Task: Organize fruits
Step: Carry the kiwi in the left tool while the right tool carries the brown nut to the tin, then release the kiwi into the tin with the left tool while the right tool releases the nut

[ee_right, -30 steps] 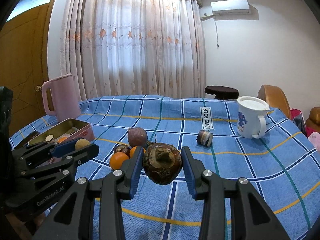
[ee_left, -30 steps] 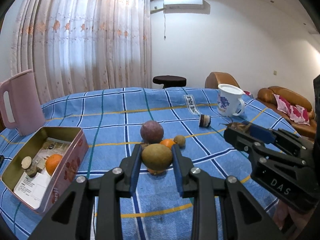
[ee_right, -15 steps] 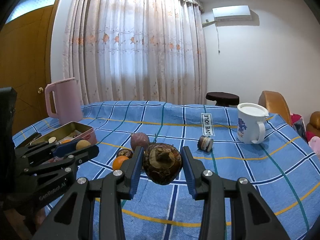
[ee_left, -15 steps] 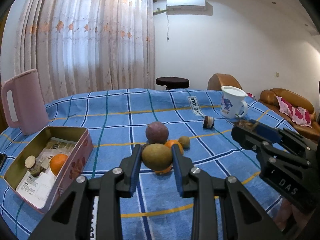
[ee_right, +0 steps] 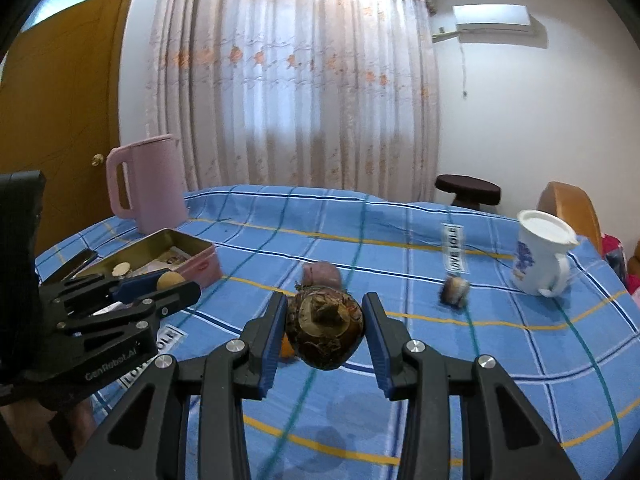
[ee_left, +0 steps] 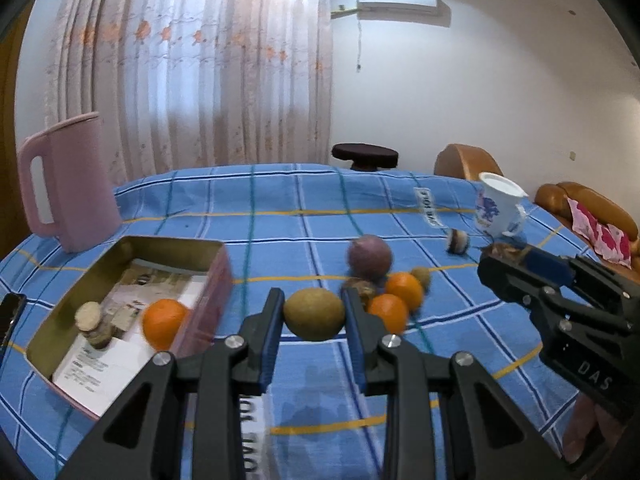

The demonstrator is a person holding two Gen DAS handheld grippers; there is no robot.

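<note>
My left gripper [ee_left: 314,314] is shut on an olive-green round fruit [ee_left: 314,314], held above the blue checked cloth just right of the open pink tin [ee_left: 208,300]. The tin holds an orange [ee_left: 162,322] and small pale pieces [ee_left: 90,318]. My right gripper [ee_right: 325,332] is shut on a brown scaly fruit [ee_right: 325,332], held above the cloth. On the cloth lie a purple fruit [ee_left: 368,256], two oranges [ee_left: 404,288] and a small brown fruit [ee_left: 421,276]. The right gripper shows at the right of the left wrist view [ee_left: 520,264]; the left gripper shows at the left of the right wrist view [ee_right: 160,282].
A pink jug [ee_left: 68,184] stands behind the tin. A white mug [ee_left: 498,208] stands at the far right, with a small striped object [ee_left: 457,240] near it. A dark phone-like object [ee_left: 10,320] lies at the left edge. A stool [ee_left: 364,154] and sofa [ee_left: 588,208] stand beyond.
Both grippers have moved left towards the tin with their fruits still held; the tin now sits closer and more central in the left wrist view.
</note>
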